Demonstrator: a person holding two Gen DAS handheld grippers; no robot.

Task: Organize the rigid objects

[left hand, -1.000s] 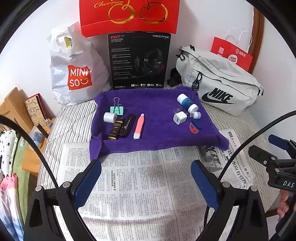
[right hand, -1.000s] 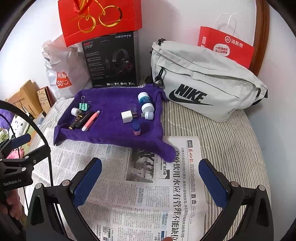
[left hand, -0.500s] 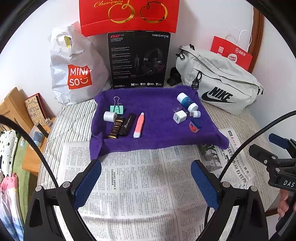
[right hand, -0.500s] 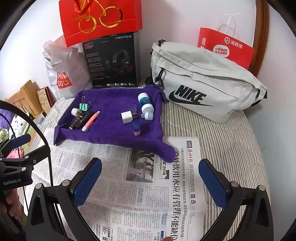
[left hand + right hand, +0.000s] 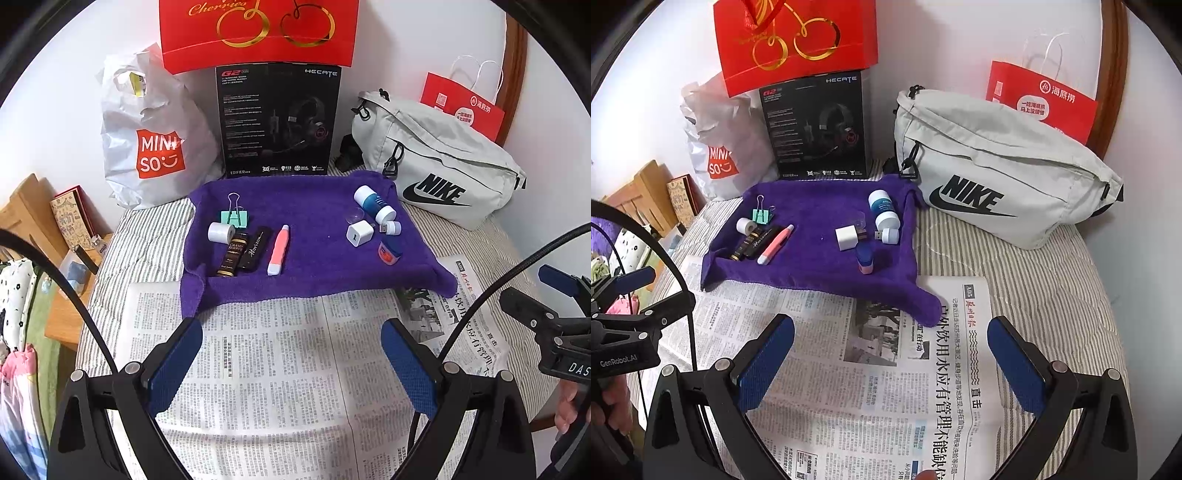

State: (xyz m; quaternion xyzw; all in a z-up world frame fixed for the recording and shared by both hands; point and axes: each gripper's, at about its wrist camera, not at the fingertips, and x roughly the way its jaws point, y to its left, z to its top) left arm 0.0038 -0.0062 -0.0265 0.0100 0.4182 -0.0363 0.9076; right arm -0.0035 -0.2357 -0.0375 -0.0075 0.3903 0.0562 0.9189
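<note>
A purple towel lies on the bed and holds small items. On its left are a green binder clip, a white tape roll, two dark tubes and a pink pen-like tool. On its right are a blue-white bottle, a white charger cube, a small USB stick and a blue-capped pink tub. My left gripper is open and empty over the newspaper. My right gripper is open and empty, also short of the towel.
Against the back wall stand a white Miniso bag, a black headset box with a red gift bag on top, a grey Nike bag and a red paper bag. A wooden stand is at left.
Both grippers have drawn back slightly from the towel and stay open. The items on the towel have not moved.
</note>
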